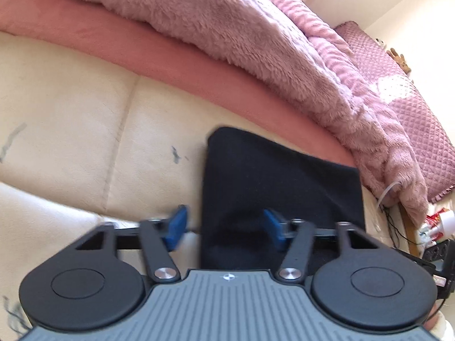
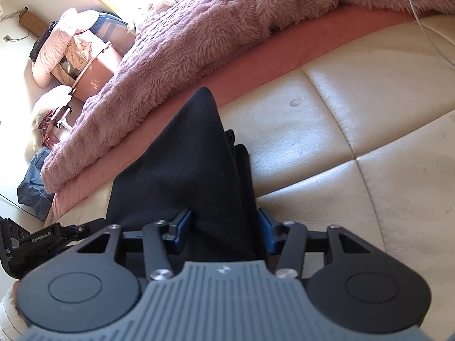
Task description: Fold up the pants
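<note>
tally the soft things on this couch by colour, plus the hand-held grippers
black folded pants: 1
fluffy pink blanket: 1
salmon pink sheet under the blanket: 1
hand-held grippers: 2, left hand-held gripper and right hand-held gripper, both with jaws apart
total: 5

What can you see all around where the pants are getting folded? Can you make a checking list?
Surface: cream leather cushion, seamed, with dark scuff marks.
Job's things: black pants, folded into a compact stack lying on the cushion.
Clutter: nothing seen on the cushion besides the pants.
Grippers: left gripper open, one finger over the pants, the other beside them; right gripper open, fingers either side of the pants' near end.
Cables: thin black wires and a white cable at the cushion's end.
Surroundings: fluffy pink blanket on a pink sheet; quilted pink cover; clothes pile on the floor.
</note>
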`<action>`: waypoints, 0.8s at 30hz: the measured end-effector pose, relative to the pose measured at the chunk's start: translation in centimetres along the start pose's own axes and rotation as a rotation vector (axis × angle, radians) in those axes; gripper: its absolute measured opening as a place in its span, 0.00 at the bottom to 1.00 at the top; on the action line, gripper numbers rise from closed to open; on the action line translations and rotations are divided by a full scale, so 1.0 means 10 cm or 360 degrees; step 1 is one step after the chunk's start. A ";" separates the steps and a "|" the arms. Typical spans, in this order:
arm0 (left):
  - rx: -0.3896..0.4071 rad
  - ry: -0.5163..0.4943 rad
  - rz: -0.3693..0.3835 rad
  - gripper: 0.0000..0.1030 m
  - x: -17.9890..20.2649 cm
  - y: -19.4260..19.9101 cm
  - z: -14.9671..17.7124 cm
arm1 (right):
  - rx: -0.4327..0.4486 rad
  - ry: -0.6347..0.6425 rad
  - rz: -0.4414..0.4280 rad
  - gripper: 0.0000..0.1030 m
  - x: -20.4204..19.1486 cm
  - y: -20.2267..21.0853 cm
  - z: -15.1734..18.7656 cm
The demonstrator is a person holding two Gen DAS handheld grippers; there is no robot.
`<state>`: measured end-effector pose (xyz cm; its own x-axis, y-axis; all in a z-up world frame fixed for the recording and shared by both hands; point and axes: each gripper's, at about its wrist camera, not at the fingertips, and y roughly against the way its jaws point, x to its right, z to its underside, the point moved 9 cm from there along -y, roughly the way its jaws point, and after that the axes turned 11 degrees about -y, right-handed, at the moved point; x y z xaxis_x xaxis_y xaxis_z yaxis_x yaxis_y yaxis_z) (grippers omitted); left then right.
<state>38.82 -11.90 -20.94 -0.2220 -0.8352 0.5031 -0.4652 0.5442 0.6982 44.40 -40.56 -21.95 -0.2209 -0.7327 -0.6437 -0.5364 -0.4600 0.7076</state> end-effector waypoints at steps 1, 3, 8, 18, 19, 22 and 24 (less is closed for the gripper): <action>-0.0004 0.0001 -0.0016 0.37 0.01 -0.02 0.01 | 0.0003 -0.0010 -0.0003 0.36 0.00 0.00 0.02; 0.0014 0.0017 -0.0048 0.25 0.00 0.00 0.01 | 0.0023 -0.0004 0.0011 0.32 -0.01 0.01 0.03; 0.0068 0.0034 -0.0071 0.15 -0.10 0.20 -0.06 | 0.0020 0.0003 -0.0023 0.15 -0.17 0.10 0.05; 0.0071 -0.0051 -0.0327 0.14 -0.87 1.12 -0.21 | -0.0190 0.0095 -0.0214 0.11 -1.15 -0.38 0.70; 0.0065 -0.0066 -0.0352 0.14 -0.98 1.21 -0.21 | -0.0218 0.0097 -0.0231 0.11 -1.25 -0.46 0.78; 0.0033 -0.0089 -0.0415 0.14 -1.24 1.38 -0.20 | -0.0283 0.0106 -0.0263 0.11 -1.50 -0.66 1.03; 0.0023 -0.0092 -0.0443 0.15 -1.39 1.44 -0.20 | -0.0310 0.0113 -0.0267 0.11 -1.62 -0.75 1.14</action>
<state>36.90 7.66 -16.86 -0.1322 -0.9557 0.2632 -0.5272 0.2926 0.7978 42.74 -19.47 -20.15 -0.0808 -0.6681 -0.7397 -0.3925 -0.6608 0.6398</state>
